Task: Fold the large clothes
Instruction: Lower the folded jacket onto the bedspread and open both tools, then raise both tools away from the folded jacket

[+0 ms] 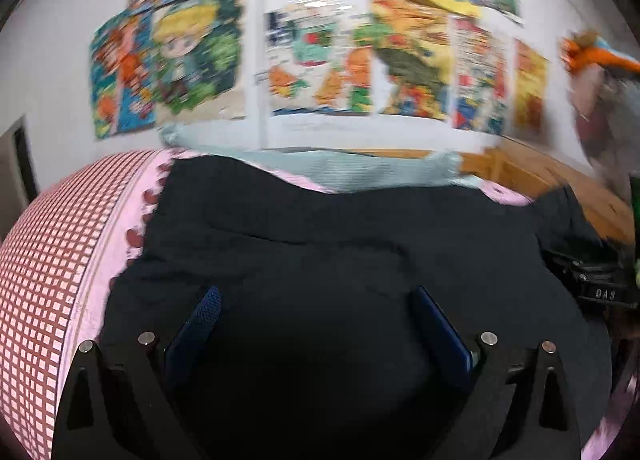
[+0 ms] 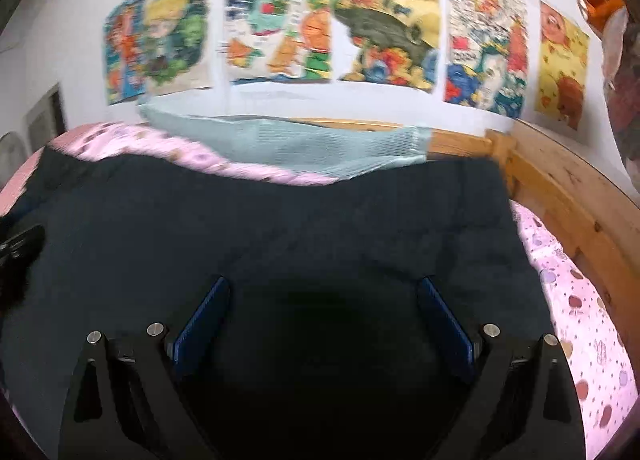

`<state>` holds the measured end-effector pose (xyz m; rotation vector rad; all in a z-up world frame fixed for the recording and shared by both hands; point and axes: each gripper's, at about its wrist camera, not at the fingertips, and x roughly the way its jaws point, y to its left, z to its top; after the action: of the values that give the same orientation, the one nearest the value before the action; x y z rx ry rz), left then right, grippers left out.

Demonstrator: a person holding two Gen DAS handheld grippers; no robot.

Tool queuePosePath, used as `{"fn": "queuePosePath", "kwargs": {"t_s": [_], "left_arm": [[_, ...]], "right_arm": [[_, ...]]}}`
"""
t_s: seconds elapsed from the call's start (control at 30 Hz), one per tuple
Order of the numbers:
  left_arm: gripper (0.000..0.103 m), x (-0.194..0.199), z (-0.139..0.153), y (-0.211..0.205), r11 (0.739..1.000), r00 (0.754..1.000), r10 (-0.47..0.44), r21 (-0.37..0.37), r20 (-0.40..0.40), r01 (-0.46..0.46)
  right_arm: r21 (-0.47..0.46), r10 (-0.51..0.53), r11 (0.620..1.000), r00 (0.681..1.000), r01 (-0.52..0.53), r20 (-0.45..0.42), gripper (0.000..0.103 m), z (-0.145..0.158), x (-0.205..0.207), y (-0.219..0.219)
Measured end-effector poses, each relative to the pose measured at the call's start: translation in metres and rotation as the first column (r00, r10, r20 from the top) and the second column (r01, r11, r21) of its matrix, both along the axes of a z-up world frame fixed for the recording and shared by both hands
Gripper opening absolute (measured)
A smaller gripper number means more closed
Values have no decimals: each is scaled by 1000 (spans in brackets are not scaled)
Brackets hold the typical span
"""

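A large black garment (image 1: 320,227) lies spread flat on a bed with a pink sheet (image 1: 60,240). My left gripper (image 1: 316,292) hovers over its near part, jaws wide apart, blue pads (image 1: 196,328) clear of the cloth. In the right wrist view the same black garment (image 2: 280,211) fills the middle. My right gripper (image 2: 325,282) stands open above it, nothing between its pads (image 2: 444,320). A black part of the other tool shows at the right edge (image 1: 596,284) and at the left edge (image 2: 20,248).
A pale teal ribbed garment (image 2: 300,143) lies beyond the black one, against the wall. A wooden bed frame (image 2: 560,187) runs along the back and right. Colourful posters (image 2: 280,27) cover the wall. The pink spotted sheet (image 2: 580,300) shows at the right.
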<state>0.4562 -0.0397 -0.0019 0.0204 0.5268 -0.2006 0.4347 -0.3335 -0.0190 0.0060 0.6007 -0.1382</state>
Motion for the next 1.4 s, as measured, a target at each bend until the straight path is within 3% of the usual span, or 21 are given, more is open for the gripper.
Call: {"fn": "queuePosePath", "kwargs": {"t_s": [0.17, 0.3, 0.47, 0.6, 0.7, 1.27, 1.4], "left_arm": [[98, 36, -7, 23, 991, 990, 102, -75, -99, -110], [103, 55, -29, 27, 988, 980, 51, -132, -195, -78], [103, 48, -39, 25, 988, 986, 32, -143, -166, -56], [103, 46, -44, 26, 986, 989, 35, -155, -142, -58], [103, 46, -47, 27, 986, 990, 42, -156, -133, -63], [103, 42, -50, 26, 986, 994, 54, -153, -91, -67], [103, 39, -49, 20, 991, 989, 87, -88, -117, -97]], "right_arm": [[9, -51, 999, 998, 51, -32, 93, -6, 33, -18], [95, -22, 995, 998, 28, -63, 96, -25, 40, -26], [147, -15, 989, 999, 19, -29, 97, -45, 36, -30], [137, -36, 990, 999, 37, -10, 98, -52, 39, -26], [105, -49, 993, 999, 50, -13, 99, -54, 42, -22], [114, -50, 992, 999, 49, 4, 99, -52, 33, -24], [146, -50, 989, 997, 40, 62, 99, -47, 12, -26]]}}
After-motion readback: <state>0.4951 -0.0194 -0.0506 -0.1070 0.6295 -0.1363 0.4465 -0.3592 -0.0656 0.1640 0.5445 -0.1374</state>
